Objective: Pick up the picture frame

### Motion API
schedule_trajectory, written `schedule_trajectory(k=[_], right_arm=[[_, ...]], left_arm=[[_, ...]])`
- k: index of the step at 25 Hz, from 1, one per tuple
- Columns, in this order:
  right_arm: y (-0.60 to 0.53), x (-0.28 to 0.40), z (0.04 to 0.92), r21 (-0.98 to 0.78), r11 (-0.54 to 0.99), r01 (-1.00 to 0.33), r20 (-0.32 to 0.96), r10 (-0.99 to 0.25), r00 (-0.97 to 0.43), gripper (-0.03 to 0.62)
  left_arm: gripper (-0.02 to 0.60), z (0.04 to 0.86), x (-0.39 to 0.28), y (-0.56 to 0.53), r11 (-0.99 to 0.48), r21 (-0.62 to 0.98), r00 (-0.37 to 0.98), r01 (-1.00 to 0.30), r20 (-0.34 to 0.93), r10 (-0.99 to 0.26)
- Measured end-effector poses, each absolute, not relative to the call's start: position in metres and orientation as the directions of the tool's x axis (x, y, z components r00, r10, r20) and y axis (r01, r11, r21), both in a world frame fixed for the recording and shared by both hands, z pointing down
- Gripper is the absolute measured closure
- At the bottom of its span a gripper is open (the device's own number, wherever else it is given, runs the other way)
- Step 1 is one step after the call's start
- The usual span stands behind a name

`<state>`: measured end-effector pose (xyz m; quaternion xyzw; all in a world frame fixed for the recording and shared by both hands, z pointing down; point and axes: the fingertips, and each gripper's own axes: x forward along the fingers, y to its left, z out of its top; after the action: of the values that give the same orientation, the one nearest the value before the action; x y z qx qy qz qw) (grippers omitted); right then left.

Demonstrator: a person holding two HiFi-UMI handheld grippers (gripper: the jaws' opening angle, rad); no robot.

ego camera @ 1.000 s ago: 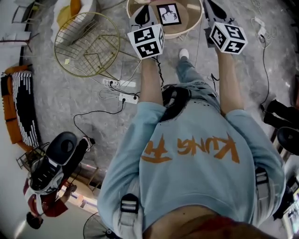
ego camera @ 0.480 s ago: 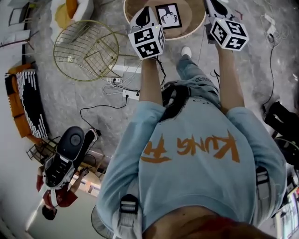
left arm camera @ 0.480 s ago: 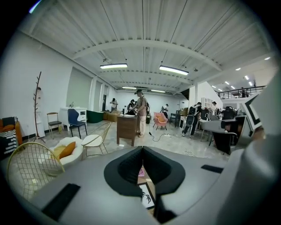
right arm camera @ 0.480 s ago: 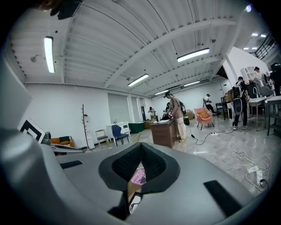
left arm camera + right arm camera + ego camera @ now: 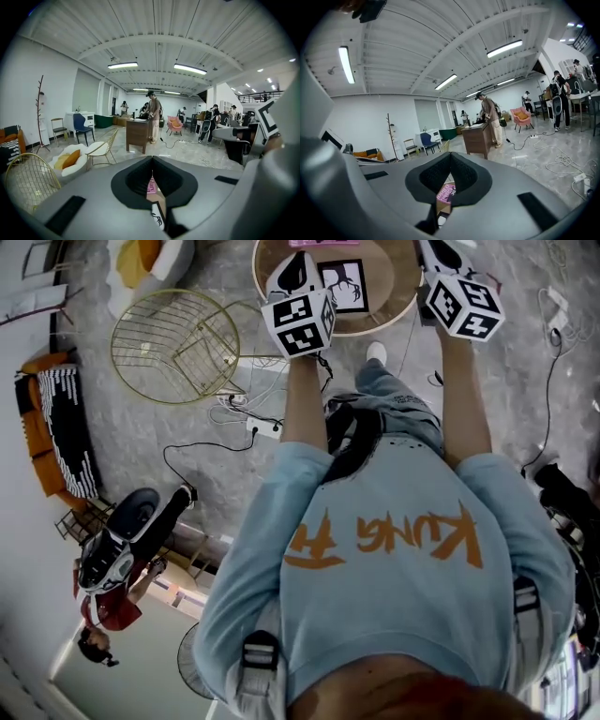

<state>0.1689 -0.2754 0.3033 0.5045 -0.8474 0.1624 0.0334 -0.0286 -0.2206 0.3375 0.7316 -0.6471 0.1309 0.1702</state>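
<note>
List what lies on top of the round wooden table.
A picture frame lies flat on the table, with a pink item beyond it. The left gripper covers part of the table's left side.

Grey marble floor (image 5: 141, 460), gold wire chair (image 5: 161, 338)

The person wears a light blue sweatshirt (image 5: 394, 596) with big orange letters (image 5: 375, 535), blue jeans (image 5: 389, 395), a white shoe (image 5: 374, 352) and grey straps (image 5: 260, 652). The left gripper (image 5: 151, 161) and right gripper (image 5: 450, 157) are grey with black fingers (image 5: 133, 180). Each has a white cube (image 5: 298, 322) with black squares.

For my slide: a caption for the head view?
Left gripper and right gripper near the picture frame on a round table.
</note>
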Motion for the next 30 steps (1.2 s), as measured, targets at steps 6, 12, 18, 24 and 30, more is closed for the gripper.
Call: schedule_trajectory(k=[6, 12, 18, 24, 30], right_arm=[[-0.296, 0.166, 0.325, -0.281, 0.422, -0.862, 0.251, -0.835, -0.49, 0.597], [-0.308, 0.157, 0.353, -0.307, 0.411, -0.859, 0.284, -0.821, -0.495, 0.597], [-0.301, 0.137, 0.391, -0.29, 0.407, -0.866, 0.368, -0.788, -0.494, 0.597], [-0.293, 0.117, 0.434, -0.27, 0.402, -0.875, 0.449, -0.751, -0.484, 0.597], [-0.27, 0.102, 0.489, -0.292, 0.386, -0.875, 0.529, -0.697, -0.484, 0.597]], left_arm=[[0.561, 0.354, -0.035, -0.238, -0.1, 0.067, 0.12, -0.993, 0.465, -0.877], [0.561, 0.378, -0.038, -0.246, -0.104, 0.085, 0.133, -0.991, 0.502, -0.855], [0.561, 0.422, -0.044, -0.242, -0.101, 0.141, 0.164, -0.985, 0.561, -0.811], [0.561, 0.471, -0.05, -0.24, -0.085, 0.204, 0.195, -0.975, 0.617, -0.762], [0.561, 0.525, -0.049, -0.227, -0.079, 0.242, 0.226, -0.967, 0.672, -0.705]])
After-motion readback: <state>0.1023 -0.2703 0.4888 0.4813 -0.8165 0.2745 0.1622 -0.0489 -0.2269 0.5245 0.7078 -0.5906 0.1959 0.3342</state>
